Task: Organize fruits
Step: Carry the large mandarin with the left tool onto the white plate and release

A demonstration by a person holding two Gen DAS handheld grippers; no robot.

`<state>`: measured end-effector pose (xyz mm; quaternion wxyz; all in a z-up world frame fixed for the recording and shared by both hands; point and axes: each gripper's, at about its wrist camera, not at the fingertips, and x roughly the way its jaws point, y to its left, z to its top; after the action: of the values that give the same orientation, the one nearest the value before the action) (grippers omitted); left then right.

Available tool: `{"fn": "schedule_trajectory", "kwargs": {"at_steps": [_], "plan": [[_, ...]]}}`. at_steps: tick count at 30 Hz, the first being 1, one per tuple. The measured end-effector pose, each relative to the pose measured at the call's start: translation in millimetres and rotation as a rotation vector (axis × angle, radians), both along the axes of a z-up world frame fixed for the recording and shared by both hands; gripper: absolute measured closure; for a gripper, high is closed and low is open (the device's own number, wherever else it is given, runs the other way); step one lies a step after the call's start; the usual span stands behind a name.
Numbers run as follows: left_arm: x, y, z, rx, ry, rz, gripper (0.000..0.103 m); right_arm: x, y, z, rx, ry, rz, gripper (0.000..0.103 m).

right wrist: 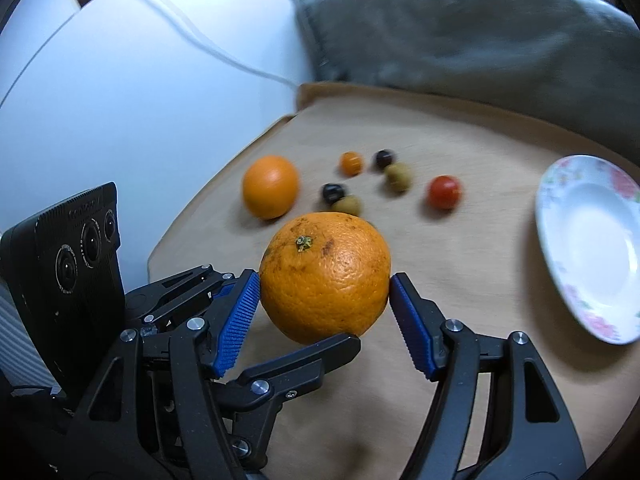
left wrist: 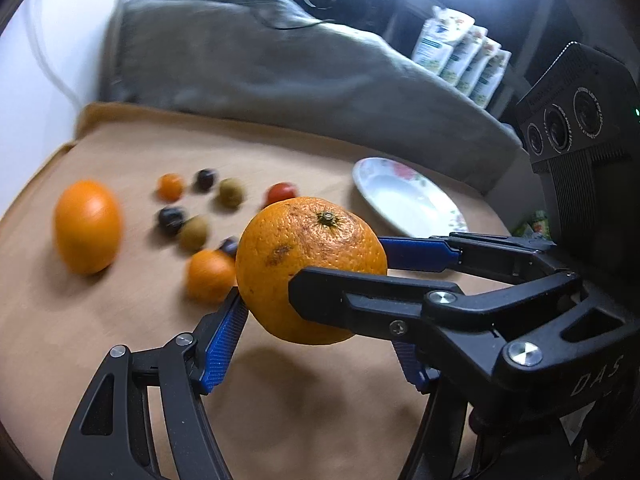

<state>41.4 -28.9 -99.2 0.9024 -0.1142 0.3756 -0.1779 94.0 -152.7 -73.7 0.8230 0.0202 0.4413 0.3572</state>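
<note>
Gripping orange (right wrist: pixel 326 276) between right gripper (right wrist: pixel 324 284) pads; left gripper (left wrist: pixel 316 322) flanks it, clamp unclear

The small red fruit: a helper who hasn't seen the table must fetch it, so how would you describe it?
On the tan table, find the white flowered plate at the right. Of the little fruits beyond the orange in the right gripper, the small red fruit lies nearest the plate. It is the only red one; its neighbours are green, dark or orange.

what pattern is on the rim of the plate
A floral print, pink-red flowers with green leaves on the white plate; it shows best in the right wrist view.
</note>
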Motion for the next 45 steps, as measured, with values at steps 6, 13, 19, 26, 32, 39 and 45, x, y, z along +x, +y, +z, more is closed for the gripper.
{"fn": "schedule_trajectory", "kwargs": {"at_steps": [6,13,19,26,32,39,45], "plan": [[20.1,-38.8,9.2,0.003,-0.020,-0.077,0.035,11.7,-46.0,11.0,0.004,-0.014,-0.088,0.033],[39.9,-76.8,15.4,0.008,-0.035,-0.145,0.034,23.0,-84.4,17.1,0.019,-0.015,-0.165,0.033],[53.3,-96.8,13.1,0.008,-0.018,-0.185,0.034,30.6,-108.3,11.0,0.032,-0.003,-0.219,0.033],[63.2,-114.1,9.5,0.007,0.003,-0.208,0.034,39.4,-127.9,4.3,0.048,0.024,-0.258,0.033],[70.4,-120.7,8.3,-0.003,0.018,-0.214,0.034,45.7,-138.6,2.0,0.061,0.040,-0.280,0.033],[76.8,-124.6,5.3,-0.014,0.038,-0.219,0.035,50.9,-146.6,-4.6,0.081,0.063,-0.310,0.033],[81.4,-129.6,3.7,0.016,0.011,-0.203,0.037,53.3,-155.2,7.5,0.083,0.012,-0.354,0.033]]}}
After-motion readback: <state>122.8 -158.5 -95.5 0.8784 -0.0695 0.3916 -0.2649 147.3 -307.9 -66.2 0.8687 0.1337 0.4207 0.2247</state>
